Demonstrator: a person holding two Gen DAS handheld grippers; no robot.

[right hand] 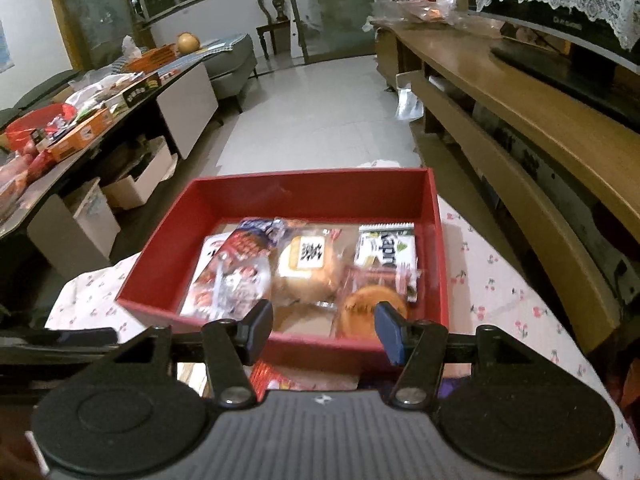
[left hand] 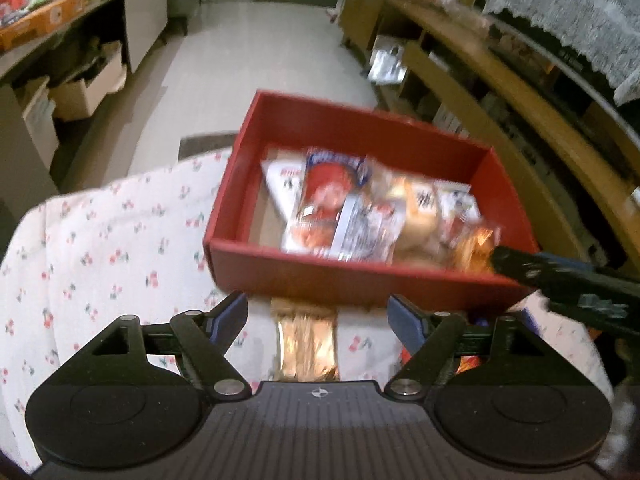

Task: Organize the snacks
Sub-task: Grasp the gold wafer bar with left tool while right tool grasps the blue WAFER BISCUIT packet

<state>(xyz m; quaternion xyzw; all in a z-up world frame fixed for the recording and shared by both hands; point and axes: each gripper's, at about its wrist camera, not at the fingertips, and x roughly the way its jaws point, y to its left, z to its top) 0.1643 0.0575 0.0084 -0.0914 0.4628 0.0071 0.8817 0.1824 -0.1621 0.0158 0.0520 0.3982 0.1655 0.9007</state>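
**Snack sorting: gold bar outside box, both grippers empty**

A gold-wrapped bar (left hand: pixel 306 340) is seen lying on the floral cloth (left hand: pixel 100 240), just outside the near wall of the red box (left hand: pixel 360 276) and between the jaws of the left gripper (left hand: pixel 318 314). It is judged light, fairly stiff lengthwise, and slick in its foil; the contents are probably crushable. A grip across its narrow width, near mid-length, is advised, with light pressure.

Inside the box, several packets are noted: a red-printed bag (right hand: pixel 228 276), a round bun in clear wrap (right hand: pixel 308 272), a white sachet (right hand: pixel 386 246) and an orange round cake (right hand: pixel 370 308). All are judged soft and light; film wraps may slip.

The left gripper is held wide open above the bar; no contact by its pads is seen. The right gripper (right hand: pixel 324 326) is open more narrowly, with nothing between its jaws, poised at the box's near wall above the cake. A red packet (right hand: pixel 272 378) lies beneath it, outside the box.
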